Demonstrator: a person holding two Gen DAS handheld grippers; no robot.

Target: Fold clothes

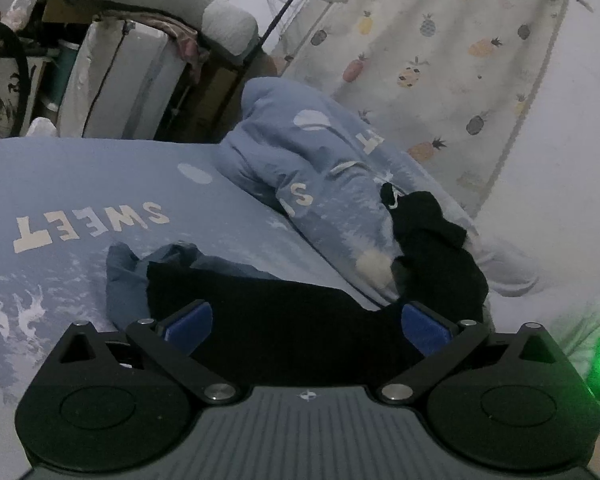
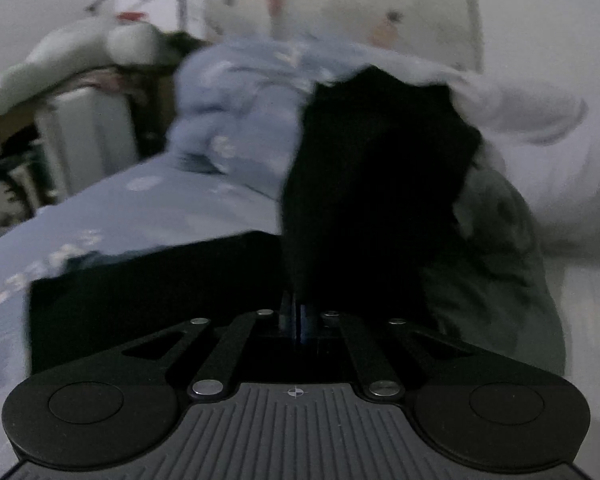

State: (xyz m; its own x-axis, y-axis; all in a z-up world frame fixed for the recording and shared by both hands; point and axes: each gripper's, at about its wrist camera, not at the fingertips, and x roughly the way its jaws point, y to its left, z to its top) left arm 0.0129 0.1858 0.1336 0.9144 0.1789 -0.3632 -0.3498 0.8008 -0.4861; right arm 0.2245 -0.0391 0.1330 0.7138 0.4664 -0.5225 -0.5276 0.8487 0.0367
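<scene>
A black garment [image 1: 280, 320] lies on the blue bed sheet [image 1: 80, 200], partly over a folded blue garment [image 1: 124, 276]. My left gripper [image 1: 306, 322] hovers right over the black cloth, open, its blue pads [image 1: 188, 320] wide apart with nothing pinched. On the right the black cloth bunches up in a raised heap [image 1: 432, 240]. In the blurred right wrist view my right gripper [image 2: 299, 316] is shut, and the black garment [image 2: 372, 160] rises straight from its fingertips, so it holds a fold of it.
A crumpled blue duvet [image 1: 300, 152] lies behind the garment, with a pineapple-print curtain [image 1: 440, 60] beyond. Stacked bedding and a rack [image 1: 140, 60] stand off the bed's far left. A grey-green cloth [image 2: 500, 260] lies right of the black one.
</scene>
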